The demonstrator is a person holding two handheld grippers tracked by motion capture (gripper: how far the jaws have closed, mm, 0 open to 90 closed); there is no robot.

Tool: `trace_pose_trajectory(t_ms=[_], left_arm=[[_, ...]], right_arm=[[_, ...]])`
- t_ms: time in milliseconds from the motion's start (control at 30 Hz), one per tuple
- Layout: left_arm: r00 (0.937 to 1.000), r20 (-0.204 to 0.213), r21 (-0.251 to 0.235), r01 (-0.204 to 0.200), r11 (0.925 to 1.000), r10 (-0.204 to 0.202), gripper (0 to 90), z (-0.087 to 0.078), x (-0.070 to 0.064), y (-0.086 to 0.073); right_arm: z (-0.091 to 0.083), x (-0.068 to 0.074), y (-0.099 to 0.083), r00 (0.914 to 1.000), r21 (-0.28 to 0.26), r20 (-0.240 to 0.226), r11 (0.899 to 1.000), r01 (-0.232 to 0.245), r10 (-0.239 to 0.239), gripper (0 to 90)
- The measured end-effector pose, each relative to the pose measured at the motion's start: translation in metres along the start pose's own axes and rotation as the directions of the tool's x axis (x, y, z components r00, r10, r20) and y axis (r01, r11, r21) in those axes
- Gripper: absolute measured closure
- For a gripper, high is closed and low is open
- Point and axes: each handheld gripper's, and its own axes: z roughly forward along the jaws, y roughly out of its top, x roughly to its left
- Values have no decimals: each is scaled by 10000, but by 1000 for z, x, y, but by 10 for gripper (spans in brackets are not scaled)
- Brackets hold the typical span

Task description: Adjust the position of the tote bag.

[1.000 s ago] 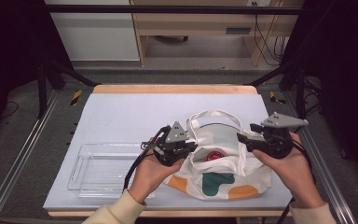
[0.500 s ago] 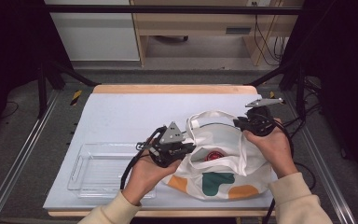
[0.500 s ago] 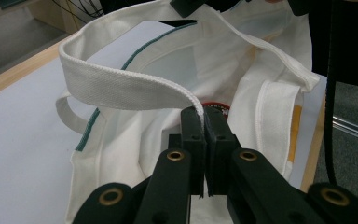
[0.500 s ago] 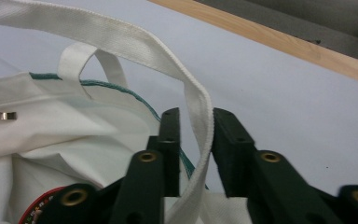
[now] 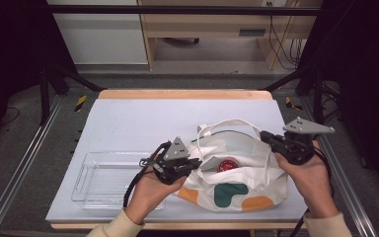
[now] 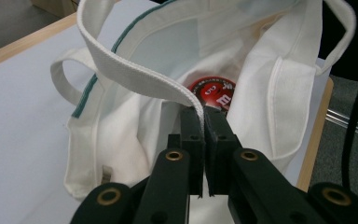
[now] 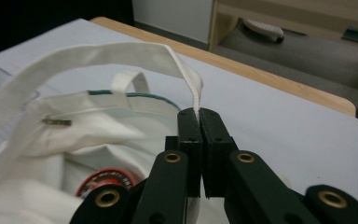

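Observation:
A white tote bag with green and orange patches lies on the table's right half, its mouth held apart. A round red-lidded item rests inside it, also visible in the left gripper view and the right gripper view. My left gripper is at the bag's left side, shut on a white strap of the bag. At the bag's right side, my right gripper is shut on the other white strap, lifting it. The jaws meet on the webbing in both gripper views.
A clear plastic tray stands at the front left of the pale blue mat, just left of my left hand. The table's wooden far edge and metal frame rails border the work area.
My right gripper went up and inward with the strap, then came back out to the right. The left gripper shifted slightly. The bag's mouth now gapes wider.

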Motion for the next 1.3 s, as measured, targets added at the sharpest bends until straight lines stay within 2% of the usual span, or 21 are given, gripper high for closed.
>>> trace_pose_trajectory(t_ms=[67,100,133,167,200,433,567,600,700,733,833,933,1033,1100,1167,1300], left_arm=[[10000,-37,9,25,10000,-25,851,0,0,-3],[10000,-85,-2,51,10000,-51,851,-1,0,-5],[9998,-187,-26,94,10000,-94,791,-4,1,-8],[9998,-187,-26,94,10000,-94,763,-4,1,-8],[9992,-403,-150,71,9999,-77,725,-8,2,-10],[9980,-600,-499,181,9986,-211,661,-26,8,-9],[9974,-679,-619,219,9978,-261,644,-35,10,-8],[9972,-633,-796,348,9962,-398,643,-40,13,-7],[9965,-705,-850,387,9956,-447,641,-40,15,-4],[9958,-733,-1021,476,9936,-552,643,-39,18,0],[9960,-648,-1083,548,9926,-620,643,-38,20,3],[9947,-457,-1431,843,9861,-917,645,-41,23,7],[9946,-587,-1441,767,9866,-859,646,-41,24,9],[9932,-622,-1376,891,9865,-984,647,-35,29,11],[9911,-650,-1068,1092,9883,-1166,660,-20,36,13],[9912,-798,-434,1029,9937,-1061,667,6,43,16]], right_arm=[[-11,7,-8,9999,-268,-137,9996,27,-31,885],[-11,7,-8,9999,-268,-137,9996,27,-31,885],[-23,15,-19,9992,-485,-344,9987,180,-197,886],[-23,15,-19,9992,-485,-344,9987,180,-197,886],[-31,23,-28,9981,-589,-504,9977,335,-365,886],[-56,39,-56,9924,-762,-915,9943,751,-820,887],[-64,39,-66,9916,-687,-943,9942,825,-888,887],[-69,38,-73,9919,-547,-872,9946,880,-926,887],[-72,36,-81,9918,-444,-911,9953,860,-898,887],[-74,35,-84,9923,-415,-879,9956,835,-869,887],[-77,31,-90,9939,-362,-811,9968,717,-744,887],[-80,29,-94,9947,-285,-732,9971,701,-720,887],[-81,27,-97,9945,-224,-778,9974,686,-701,887],[-82,27,-98,9944,-222,-803,9975,670,-685,887],[-86,29,-99,9933,-282,-882,9969,731,-753,887],[-92,33,-101,9903,-305,-1038,9955,900,-928,887]])
